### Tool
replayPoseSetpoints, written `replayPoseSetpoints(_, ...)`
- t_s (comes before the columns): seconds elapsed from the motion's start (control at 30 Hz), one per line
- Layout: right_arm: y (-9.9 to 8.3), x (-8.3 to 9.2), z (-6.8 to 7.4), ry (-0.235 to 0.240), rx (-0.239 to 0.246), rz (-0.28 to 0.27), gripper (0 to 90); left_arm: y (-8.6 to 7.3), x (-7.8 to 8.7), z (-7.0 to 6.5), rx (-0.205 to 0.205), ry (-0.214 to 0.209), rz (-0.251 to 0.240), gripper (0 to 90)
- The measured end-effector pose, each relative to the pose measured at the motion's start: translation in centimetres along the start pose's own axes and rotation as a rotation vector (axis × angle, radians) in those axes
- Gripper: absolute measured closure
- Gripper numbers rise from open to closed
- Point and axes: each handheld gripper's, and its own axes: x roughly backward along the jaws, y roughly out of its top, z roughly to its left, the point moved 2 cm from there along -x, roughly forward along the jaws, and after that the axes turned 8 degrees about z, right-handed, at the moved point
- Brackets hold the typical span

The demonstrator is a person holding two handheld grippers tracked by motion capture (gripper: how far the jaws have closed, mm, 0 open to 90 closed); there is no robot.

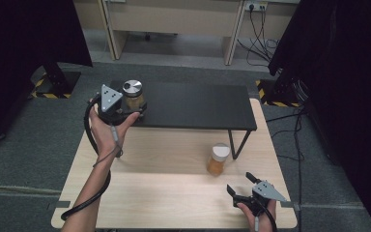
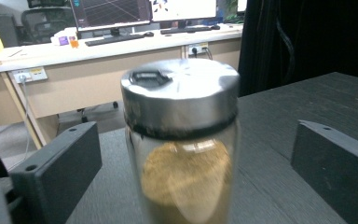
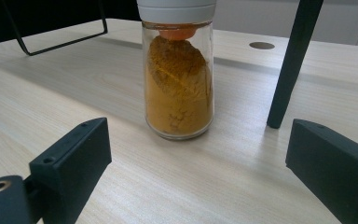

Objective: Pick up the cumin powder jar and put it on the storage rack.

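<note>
A glass jar with a silver metal lid (image 1: 134, 94) (image 2: 182, 140) holds tan powder and stands on the left end of a black shelf (image 1: 198, 104). My left gripper (image 1: 125, 108) (image 2: 191, 177) is open, its jaws on either side of the jar with gaps showing. A second glass jar with a white lid (image 1: 218, 159) (image 3: 179, 74), full of orange powder, stands on the wooden table (image 1: 174, 193) beside the shelf's front right leg (image 3: 291, 65). My right gripper (image 1: 241, 186) (image 3: 200, 172) is open, a short way in front of that jar and apart from it.
The black shelf stands on thin legs over the back half of the table. Dark curtains hang left and right. A desk with monitors (image 2: 121, 14) and cables lies beyond the table. The table's front half is bare wood.
</note>
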Motion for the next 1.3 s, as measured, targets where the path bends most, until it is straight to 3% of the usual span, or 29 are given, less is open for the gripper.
replayPoseSetpoints(0.2,0.0,0.0,0.0,0.0,0.001,0.001,6.8,-1.5,1.5,-0.8,-0.025,0.014,-0.038,0.6)
replayPoseSetpoints(0.6,0.1,0.0,0.1,-0.001,0.007,0.002,6.8,-2.7,3.7,-2.5,-0.059,0.057,-0.099,1.6)
replayPoseSetpoints(0.77,0.1,0.0,0.1,-0.001,0.008,0.004,6.8,-3.9,4.7,-3.0,-0.059,0.071,-0.102,1.6)
replayPoseSetpoints(1.3,0.1,-0.1,0.2,-0.004,0.015,0.007,6.8,-7.2,6.4,-3.4,-0.061,0.058,-0.073,1.7)
